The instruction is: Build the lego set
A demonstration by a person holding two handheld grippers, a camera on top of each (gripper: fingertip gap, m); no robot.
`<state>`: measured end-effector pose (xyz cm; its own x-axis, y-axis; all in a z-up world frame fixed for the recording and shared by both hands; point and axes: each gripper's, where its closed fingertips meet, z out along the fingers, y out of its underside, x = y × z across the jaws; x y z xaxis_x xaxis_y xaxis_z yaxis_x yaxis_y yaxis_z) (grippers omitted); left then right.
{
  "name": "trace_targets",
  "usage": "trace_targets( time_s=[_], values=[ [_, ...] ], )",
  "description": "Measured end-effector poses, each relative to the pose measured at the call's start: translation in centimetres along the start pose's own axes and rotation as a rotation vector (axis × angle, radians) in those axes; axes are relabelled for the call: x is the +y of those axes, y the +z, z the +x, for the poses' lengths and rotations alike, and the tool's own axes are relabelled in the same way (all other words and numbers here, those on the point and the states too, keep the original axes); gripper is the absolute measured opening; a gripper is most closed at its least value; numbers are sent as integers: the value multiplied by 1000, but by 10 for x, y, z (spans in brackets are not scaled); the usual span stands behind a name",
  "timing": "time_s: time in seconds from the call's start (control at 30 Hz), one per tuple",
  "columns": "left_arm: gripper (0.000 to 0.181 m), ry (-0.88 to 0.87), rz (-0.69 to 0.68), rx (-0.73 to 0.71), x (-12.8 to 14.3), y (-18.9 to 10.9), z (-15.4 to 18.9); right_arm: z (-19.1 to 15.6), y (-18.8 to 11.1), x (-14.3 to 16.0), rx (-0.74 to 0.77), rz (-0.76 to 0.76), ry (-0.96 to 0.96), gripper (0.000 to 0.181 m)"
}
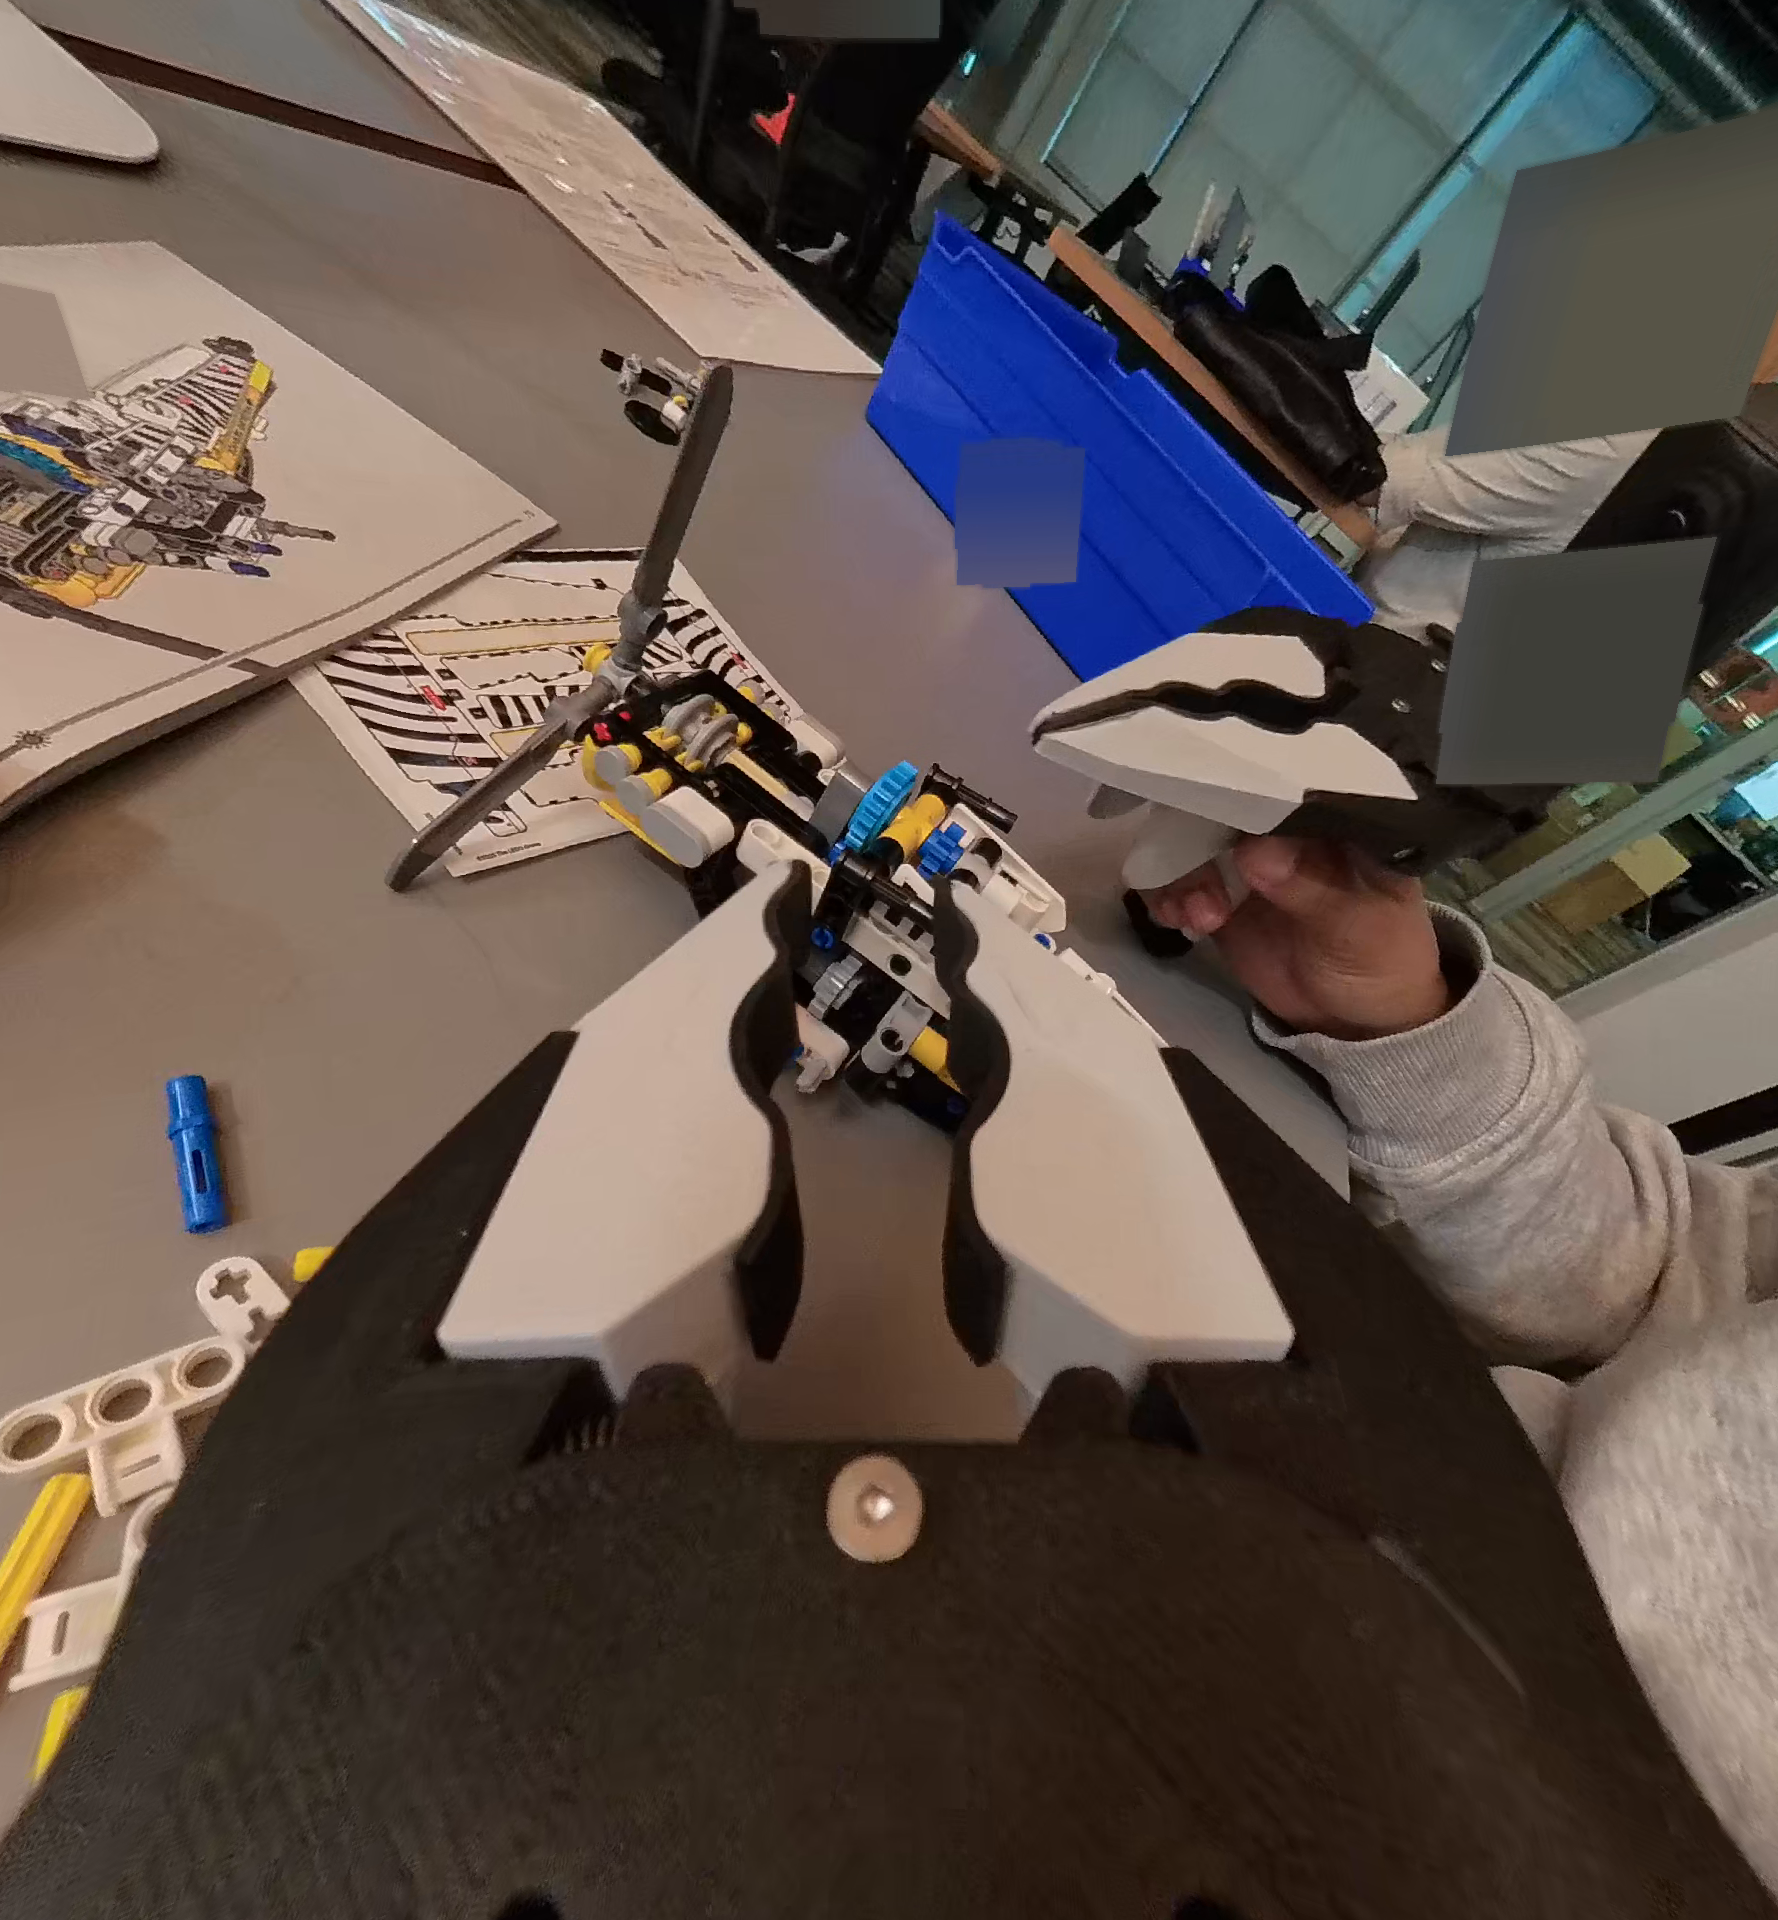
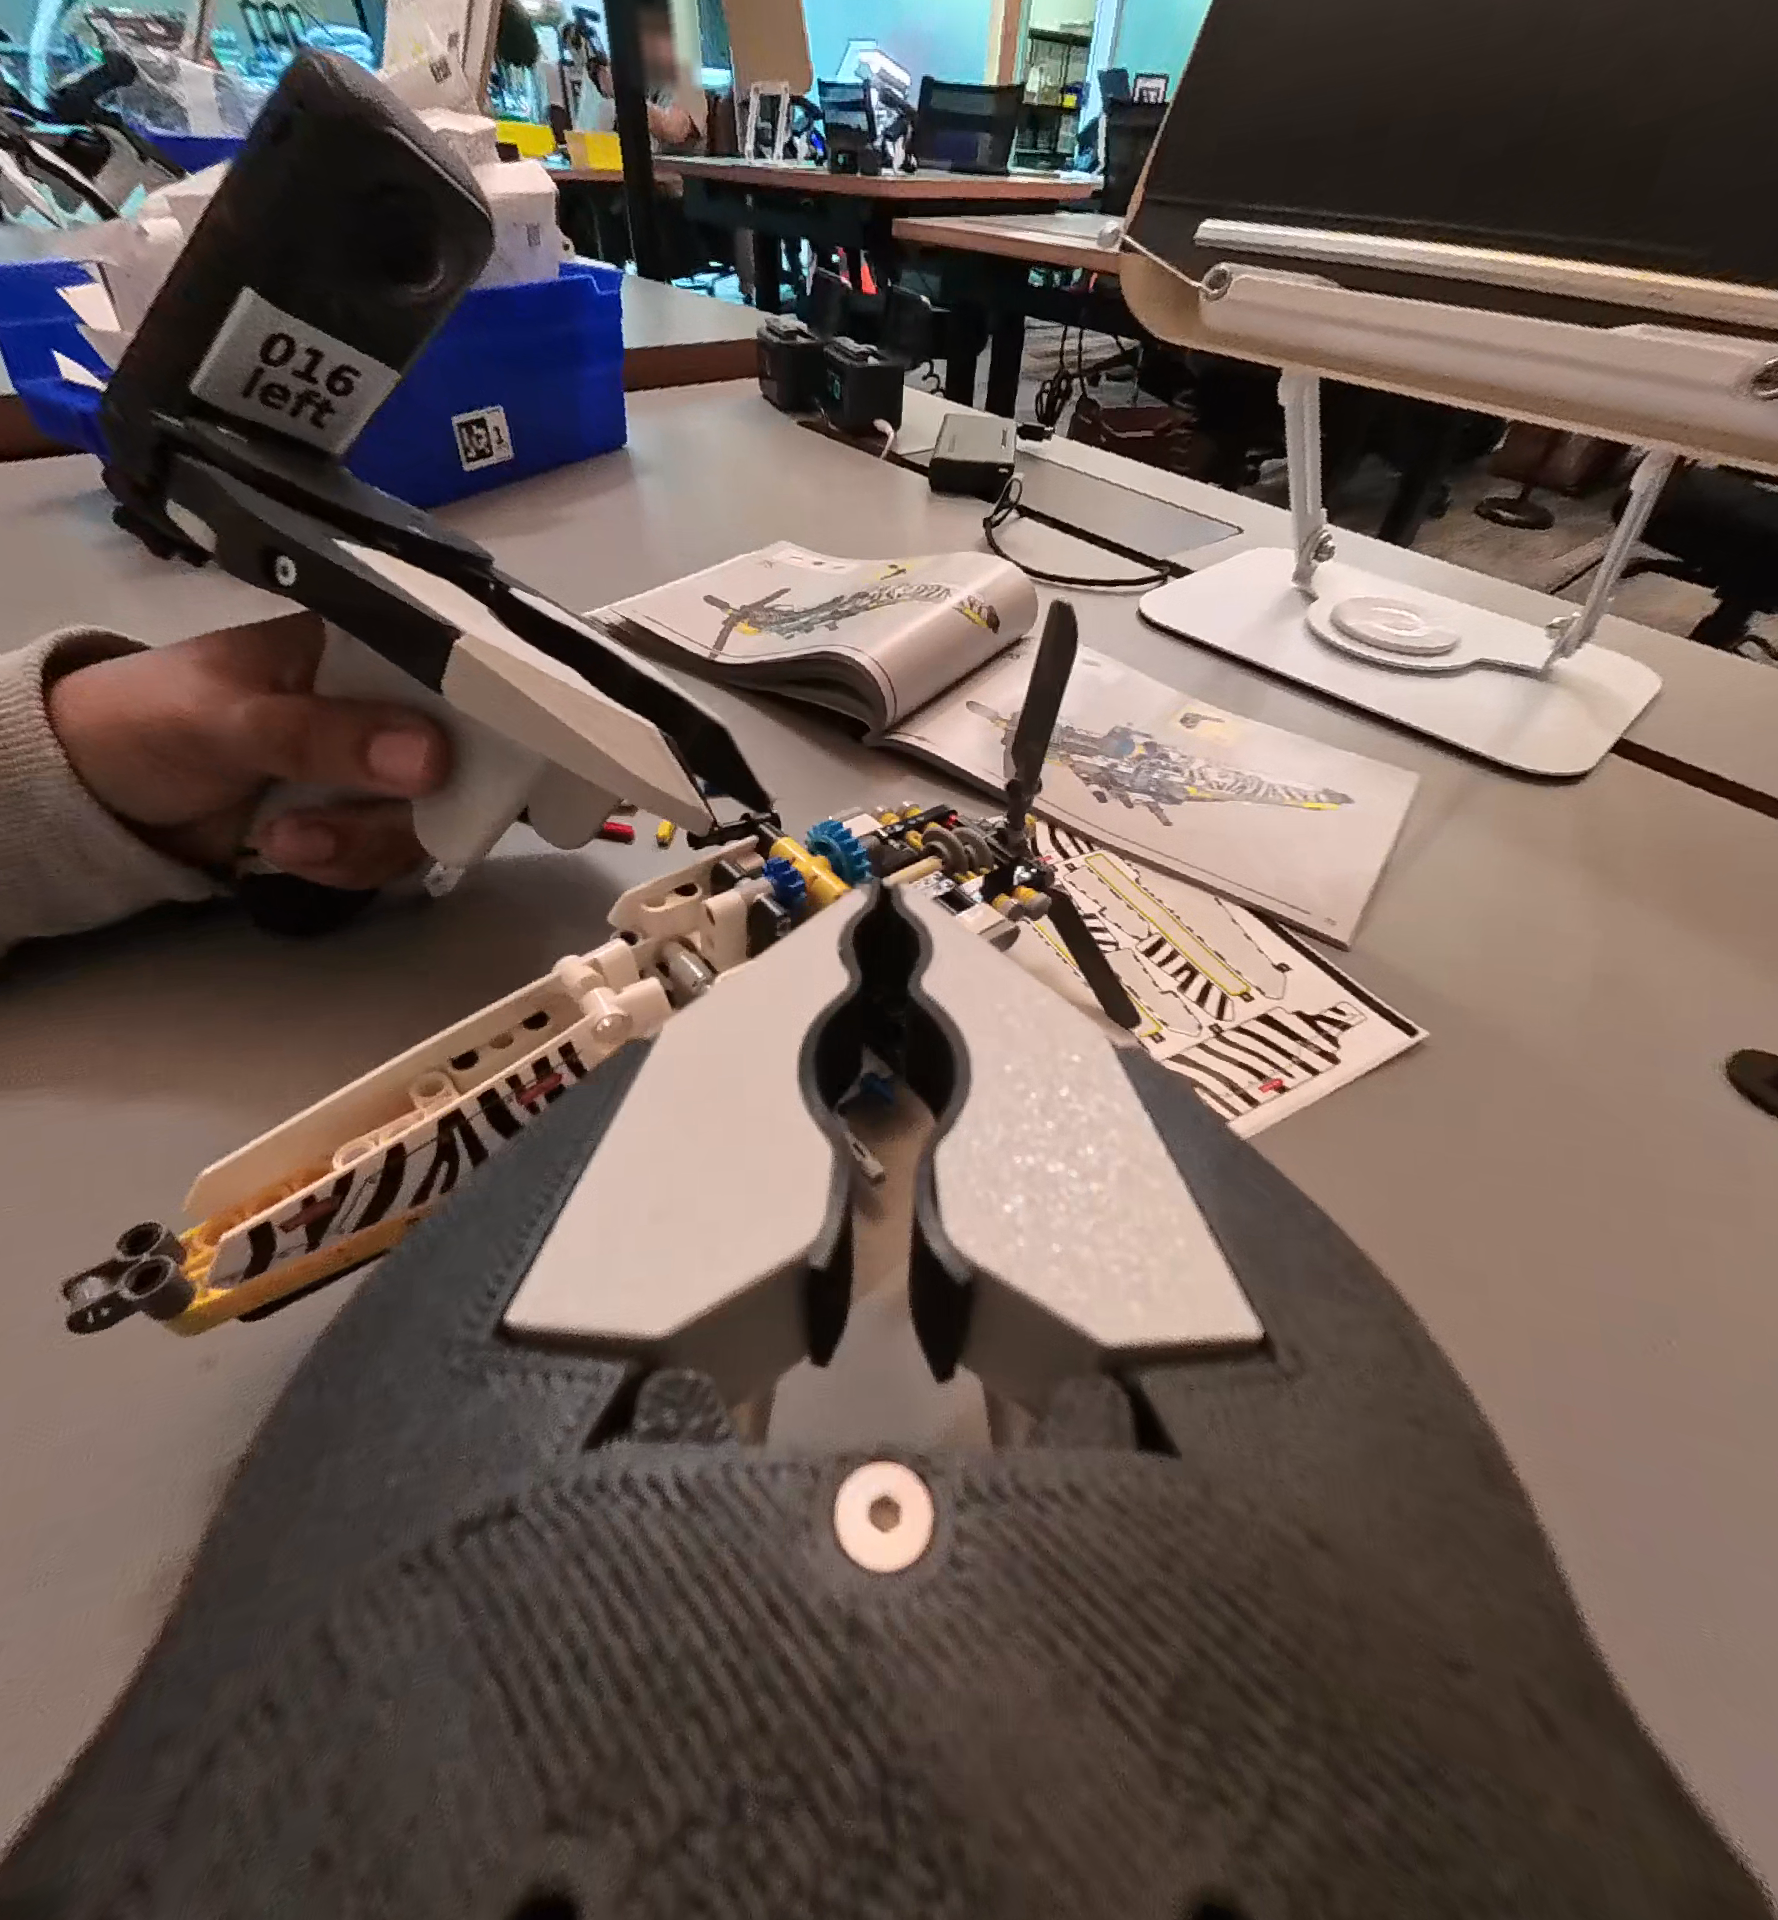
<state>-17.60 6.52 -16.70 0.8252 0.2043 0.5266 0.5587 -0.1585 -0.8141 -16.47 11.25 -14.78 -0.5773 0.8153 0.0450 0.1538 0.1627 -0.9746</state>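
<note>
The lego model (image 1: pixel 698 758), a long white, yellow and black aircraft body with a grey propeller (image 1: pixel 677 509), lies on the grey table. My left gripper (image 1: pixel 869 888) straddles its middle section, with its jaws closed against the sides just behind the blue gear (image 1: pixel 880 805). In the right wrist view the model (image 2: pixel 594 997) runs from lower left to centre, and the left gripper (image 2: pixel 729 816) touches its top. My right gripper (image 2: pixel 880 899) is shut with nothing visible in it. It hovers over the model's near side and also shows in the left wrist view (image 1: pixel 1039 727).
A blue pin (image 1: pixel 197 1153), white beams (image 1: pixel 116 1403) and a yellow axle (image 1: pixel 2 1600) lie at the near left. The open instruction booklet (image 2: pixel 864 634) and sticker sheet (image 2: pixel 1228 987) lie behind the model. A blue bin (image 2: pixel 521 384) and a screen stand (image 2: pixel 1404 665) stand farther back. About 6 cm separates my left fingertips from my right. The blue pin (image 1: pixel 197 1153) is about 10 cm from my left fingertips.
</note>
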Motion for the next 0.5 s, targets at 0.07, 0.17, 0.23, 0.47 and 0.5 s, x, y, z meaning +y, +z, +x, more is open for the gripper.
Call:
trace_targets(
  time_s=[0.07,0.17,0.23,0.47,0.5],
  values=[
    [18,-3,-2,14,1,0,2,-1,2,2,6,-17,-20,0],
    [16,-7,-7,27,2,0,4,-8,7,8,9,-63,-86,0],
    [14,-6,-8,32,2,0,4,-11,10,11,20,-84,-138,0],
    [15,-11,-4,30,1,0,4,-14,10,12,32,-83,-178,0],
    [15,-15,-6,32,2,0,4,-14,10,12,29,-84,-177,0]
  ],
)
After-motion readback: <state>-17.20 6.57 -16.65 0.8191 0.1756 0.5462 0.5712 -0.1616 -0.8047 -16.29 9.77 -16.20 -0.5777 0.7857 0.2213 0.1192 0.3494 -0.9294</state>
